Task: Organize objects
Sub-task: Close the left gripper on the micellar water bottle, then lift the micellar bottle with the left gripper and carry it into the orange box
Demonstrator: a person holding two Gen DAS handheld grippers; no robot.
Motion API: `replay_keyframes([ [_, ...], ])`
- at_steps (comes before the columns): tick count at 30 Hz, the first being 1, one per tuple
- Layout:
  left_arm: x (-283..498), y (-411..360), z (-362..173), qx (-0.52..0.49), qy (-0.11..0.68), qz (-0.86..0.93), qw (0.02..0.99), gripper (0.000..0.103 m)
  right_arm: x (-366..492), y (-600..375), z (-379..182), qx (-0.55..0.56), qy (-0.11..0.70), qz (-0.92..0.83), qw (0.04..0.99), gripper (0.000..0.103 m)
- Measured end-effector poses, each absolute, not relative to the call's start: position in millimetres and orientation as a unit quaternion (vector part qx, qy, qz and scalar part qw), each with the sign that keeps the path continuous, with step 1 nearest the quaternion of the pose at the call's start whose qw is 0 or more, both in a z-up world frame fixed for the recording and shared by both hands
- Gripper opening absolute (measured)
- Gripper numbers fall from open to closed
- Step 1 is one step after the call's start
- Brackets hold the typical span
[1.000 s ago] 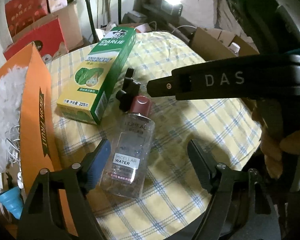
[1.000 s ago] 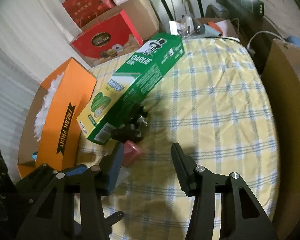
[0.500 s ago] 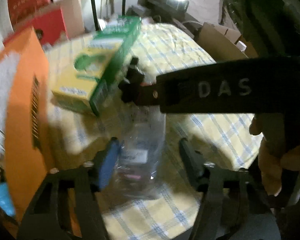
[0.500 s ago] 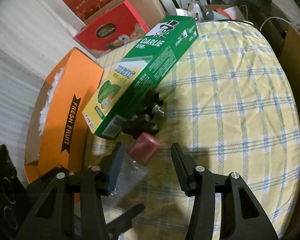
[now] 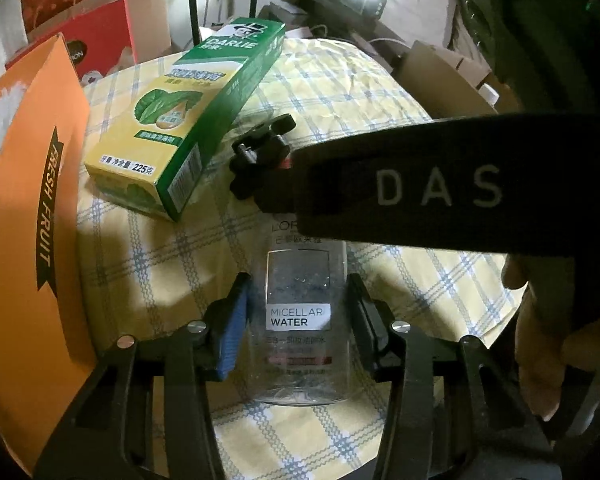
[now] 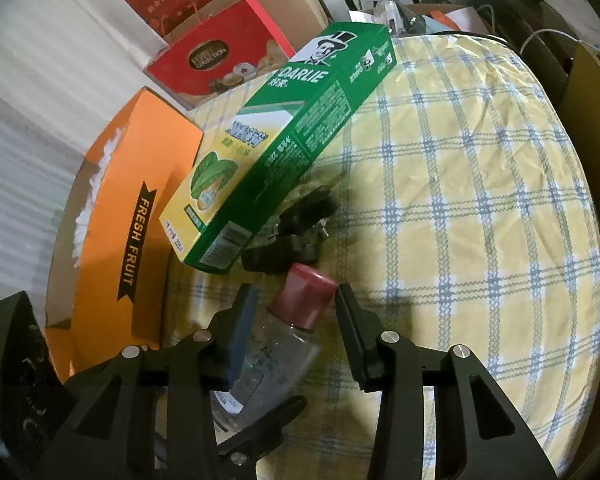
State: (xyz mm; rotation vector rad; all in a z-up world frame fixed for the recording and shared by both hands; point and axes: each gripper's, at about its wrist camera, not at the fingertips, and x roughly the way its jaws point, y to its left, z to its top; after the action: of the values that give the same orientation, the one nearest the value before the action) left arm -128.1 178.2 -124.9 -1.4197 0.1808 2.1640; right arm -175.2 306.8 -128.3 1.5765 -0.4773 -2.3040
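A clear bottle (image 5: 300,320) labelled micellar water, with a dark red cap (image 6: 306,300), lies on the yellow checked tablecloth (image 5: 340,92). My left gripper (image 5: 298,284) is shut on its lower body, a pad against each side. My right gripper (image 6: 295,294) straddles the cap and its jaws are closing. The right finger is almost at the cap, while the left pad stands apart from it. In the left wrist view the right gripper's black body (image 5: 420,188) crosses over the bottle's top and hides the cap. A person's hand (image 5: 540,360) holds it.
A green and yellow toothpaste box (image 6: 292,136) lies just beyond the bottle, with a black clamp part (image 6: 296,232) against it. An orange fruit box (image 6: 140,208) stands at the left. Red gift boxes (image 6: 220,60) and cardboard boxes (image 5: 440,76) surround the table.
My left gripper's jaws have come in from wide apart onto the bottle, which now lines up between them. The right gripper has moved over the cap and narrowed.
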Motion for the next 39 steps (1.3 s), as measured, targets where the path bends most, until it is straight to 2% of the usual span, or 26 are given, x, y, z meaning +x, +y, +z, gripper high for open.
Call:
replay_keyframes([
  [8, -120.9, 174.0, -120.0, -0.511, 0.062, 0.813, 0.272, 0.044, -172.3, 306.2, -124.8, 0.545, -0.167, -0.807, 0.155, 0.042],
  [19, -115.3, 157.6, -75.7, -0.486, 0.044, 0.828, 0.276, 0.044, -163.3, 294.2, -74.4, 0.512, -0.16, -0.827, 0.167, 0.041],
  [30, -123.3, 114.4, -37.4, -0.459, 0.022, 0.848, 0.265, 0.044, -160.2, 252.1, -28.2, 0.48, -0.135, -0.846, 0.191, 0.042],
  [39, -129.8, 62.9, -26.6, -0.453, 0.007, 0.858, 0.243, 0.044, -170.4, 198.6, -14.0, 0.473, -0.108, -0.847, 0.219, 0.042],
])
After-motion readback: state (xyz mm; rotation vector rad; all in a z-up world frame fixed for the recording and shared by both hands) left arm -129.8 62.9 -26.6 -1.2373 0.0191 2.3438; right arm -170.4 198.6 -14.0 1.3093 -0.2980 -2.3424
